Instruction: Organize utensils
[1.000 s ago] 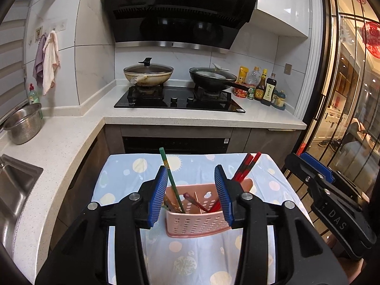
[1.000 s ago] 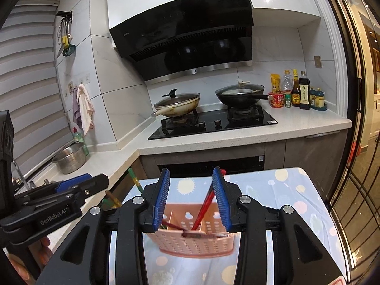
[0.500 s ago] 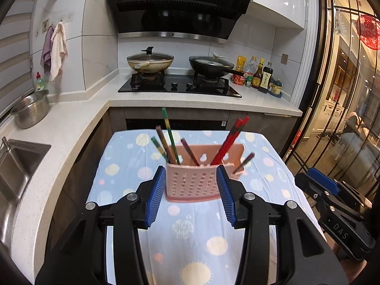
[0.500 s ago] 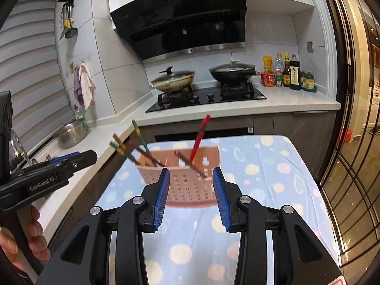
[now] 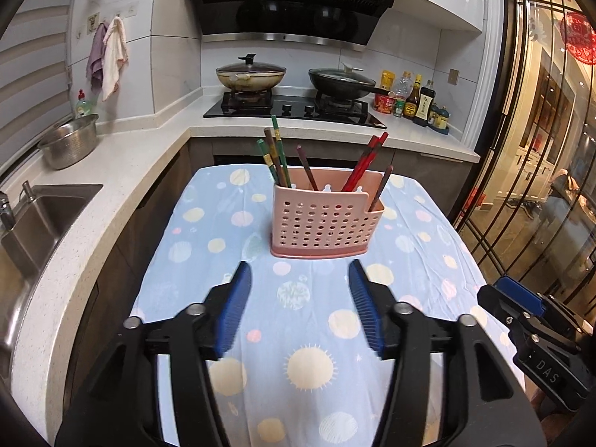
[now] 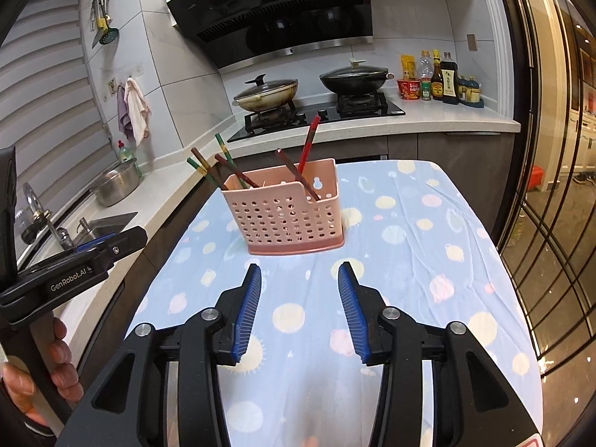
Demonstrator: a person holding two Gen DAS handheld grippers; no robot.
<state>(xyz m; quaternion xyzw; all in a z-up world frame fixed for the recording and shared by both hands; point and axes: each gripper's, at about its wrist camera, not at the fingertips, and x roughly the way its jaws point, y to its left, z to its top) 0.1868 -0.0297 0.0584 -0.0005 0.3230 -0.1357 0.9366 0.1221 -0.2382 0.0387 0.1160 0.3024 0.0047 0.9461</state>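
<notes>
Pink perforated utensil basket point(image 5: 323, 219) stands upright on the dotted blue tablecloth point(image 5: 305, 335), toward the far half of the table. My left gripper point(image 5: 301, 273) hangs above the cloth on the near side of it, fingers spread wide, nothing between them, not touching the basket. My right gripper point(image 6: 298, 273) is likewise spread and empty, short of the basket point(image 6: 287, 216).

Basket contents: green chopsticks point(image 5: 277, 156) bunched at its left end with a brown one, leaning left. A dark brown chopstick point(image 5: 307, 167) near the middle. Red chopsticks point(image 5: 367, 160) right of centre, leaning right. One more dark stick point(image 5: 381, 186) in the lower notch at the right end. I cannot tell where the inner dividers run.

On the counter beyond: steel colander bowl point(image 5: 69, 143) by the sink point(image 5: 48, 205), contents not visible. Lidded pan point(image 5: 251, 76) and black wok point(image 5: 342, 83) on the hob. Sauce bottles point(image 5: 417, 100) grouped at the right of the hob.
</notes>
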